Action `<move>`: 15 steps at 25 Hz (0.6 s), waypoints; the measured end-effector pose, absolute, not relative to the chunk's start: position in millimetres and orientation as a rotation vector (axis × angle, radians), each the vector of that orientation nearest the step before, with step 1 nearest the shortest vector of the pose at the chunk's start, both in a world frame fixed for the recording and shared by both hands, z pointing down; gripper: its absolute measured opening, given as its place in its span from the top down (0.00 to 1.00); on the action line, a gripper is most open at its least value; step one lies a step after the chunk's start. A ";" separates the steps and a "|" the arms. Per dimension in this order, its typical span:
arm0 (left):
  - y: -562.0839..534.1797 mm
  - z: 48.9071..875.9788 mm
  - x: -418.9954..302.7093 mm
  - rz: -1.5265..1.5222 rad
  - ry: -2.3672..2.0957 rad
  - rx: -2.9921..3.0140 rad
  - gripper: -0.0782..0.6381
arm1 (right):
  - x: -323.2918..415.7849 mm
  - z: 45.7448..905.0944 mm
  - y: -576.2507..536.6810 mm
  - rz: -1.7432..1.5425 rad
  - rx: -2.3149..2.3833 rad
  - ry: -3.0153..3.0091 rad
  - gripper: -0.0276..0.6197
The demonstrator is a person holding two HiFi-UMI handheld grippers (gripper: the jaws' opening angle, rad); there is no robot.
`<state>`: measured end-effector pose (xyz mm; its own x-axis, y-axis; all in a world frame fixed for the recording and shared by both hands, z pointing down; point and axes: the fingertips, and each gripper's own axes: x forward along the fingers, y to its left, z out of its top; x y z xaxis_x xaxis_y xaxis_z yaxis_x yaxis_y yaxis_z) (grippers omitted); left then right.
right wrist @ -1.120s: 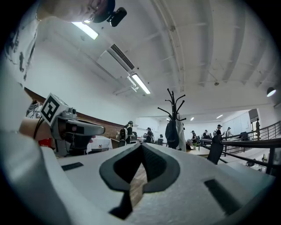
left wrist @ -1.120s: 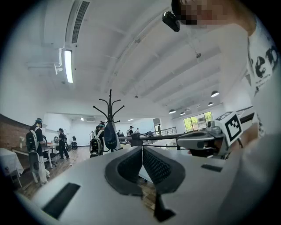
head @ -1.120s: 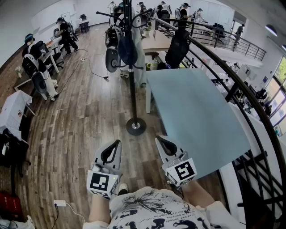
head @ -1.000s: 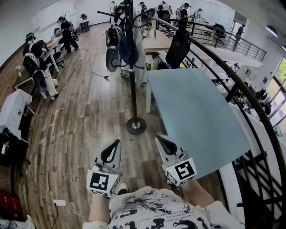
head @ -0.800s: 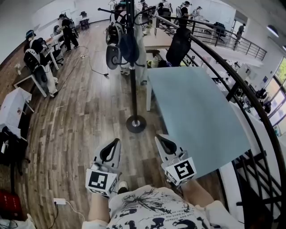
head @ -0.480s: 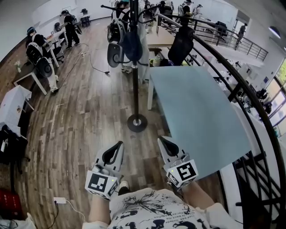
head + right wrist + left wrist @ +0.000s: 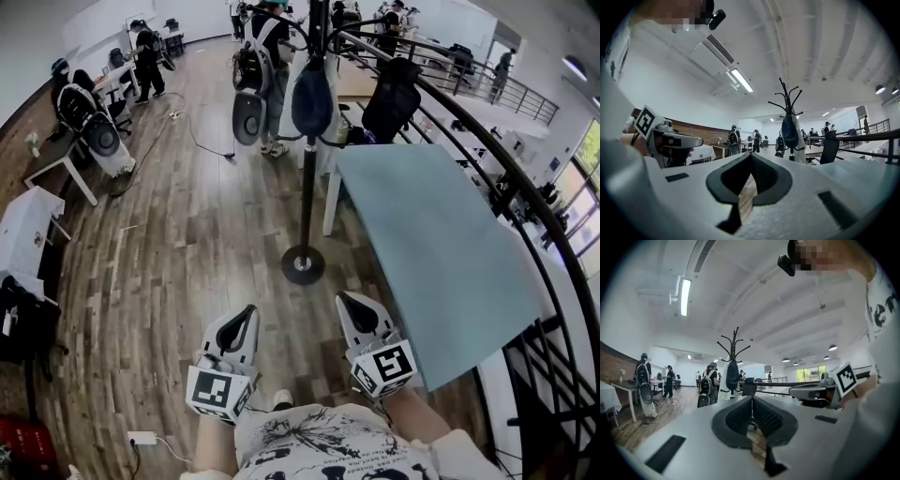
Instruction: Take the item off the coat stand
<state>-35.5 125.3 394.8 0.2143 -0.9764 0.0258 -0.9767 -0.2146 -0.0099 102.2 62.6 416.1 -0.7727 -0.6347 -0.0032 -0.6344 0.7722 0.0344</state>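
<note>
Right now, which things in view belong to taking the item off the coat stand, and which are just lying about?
Belong to the job:
- coat stand
- dark blue item hanging on it
- left gripper and right gripper, both shut and empty

Just lying about:
- blue-grey table
- black chair
- railing
- white power strip on the floor

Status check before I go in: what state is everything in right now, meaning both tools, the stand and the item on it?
Left tool: shut, nothing between its jaws, pointing level.
Right tool: shut, nothing between its jaws, pointing level.
Coat stand: upright on its round base, ahead of both tools.
Dark blue item: hanging high on the stand, not touched by either tool.
</note>
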 end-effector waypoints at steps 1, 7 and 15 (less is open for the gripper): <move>124.1 396.7 -52.6 0.044 -1.968 2.435 0.88 | 87.7 420.3 59.3 -0.029 1.069 -2.943 0.97; 118.3 412.0 -133.5 0.126 -1.991 2.390 0.88 | 16.9 440.6 49.5 0.055 1.066 -2.925 0.97; 64.4 436.7 -175.3 0.119 -1.985 2.329 0.88 | -27.2 451.2 -14.8 0.034 1.040 -2.902 0.97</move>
